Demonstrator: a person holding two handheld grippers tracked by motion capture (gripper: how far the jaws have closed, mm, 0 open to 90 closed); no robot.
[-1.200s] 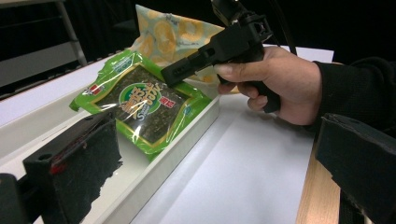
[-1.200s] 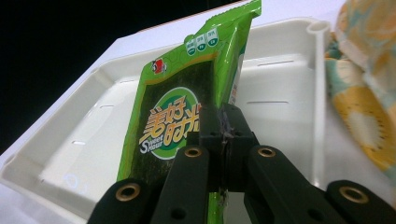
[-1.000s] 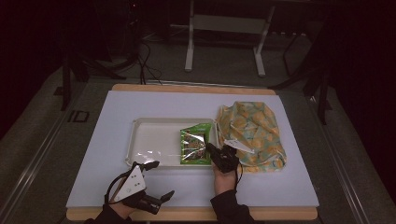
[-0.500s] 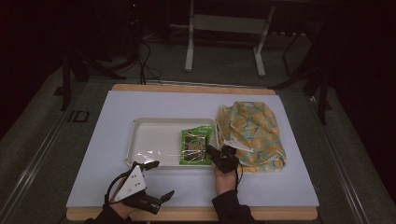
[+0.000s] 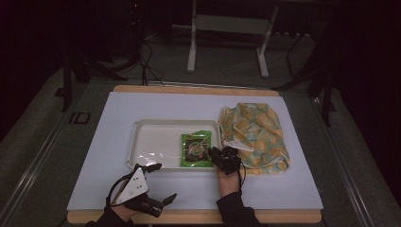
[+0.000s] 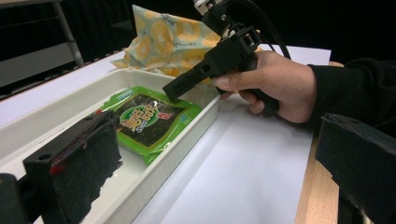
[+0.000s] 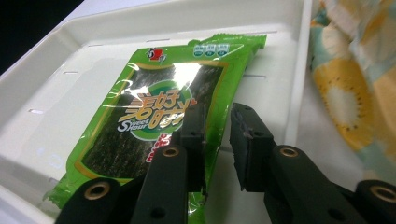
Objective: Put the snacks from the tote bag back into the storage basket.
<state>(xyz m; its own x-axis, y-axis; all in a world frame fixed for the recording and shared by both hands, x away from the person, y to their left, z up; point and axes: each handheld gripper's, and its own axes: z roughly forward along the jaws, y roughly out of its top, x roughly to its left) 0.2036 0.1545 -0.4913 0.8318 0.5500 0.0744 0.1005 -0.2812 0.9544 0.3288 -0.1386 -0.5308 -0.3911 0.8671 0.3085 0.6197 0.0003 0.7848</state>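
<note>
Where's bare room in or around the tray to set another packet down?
Free: the white tray's left half, left of the green seaweed packet, and the mat beyond it. Crowded: the tray's right side, where the right gripper sits between packet and patterned cloth bag.

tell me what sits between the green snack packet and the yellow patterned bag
Just the white tray's right wall and the right gripper, high view; the snack packet lies inside it, the bag outside.

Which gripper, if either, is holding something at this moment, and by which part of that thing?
Neither holds anything. The right gripper has a slight gap between its jaws, over the near right edge of the green snack packet lying in the white tray. The left gripper is wide open.
</note>
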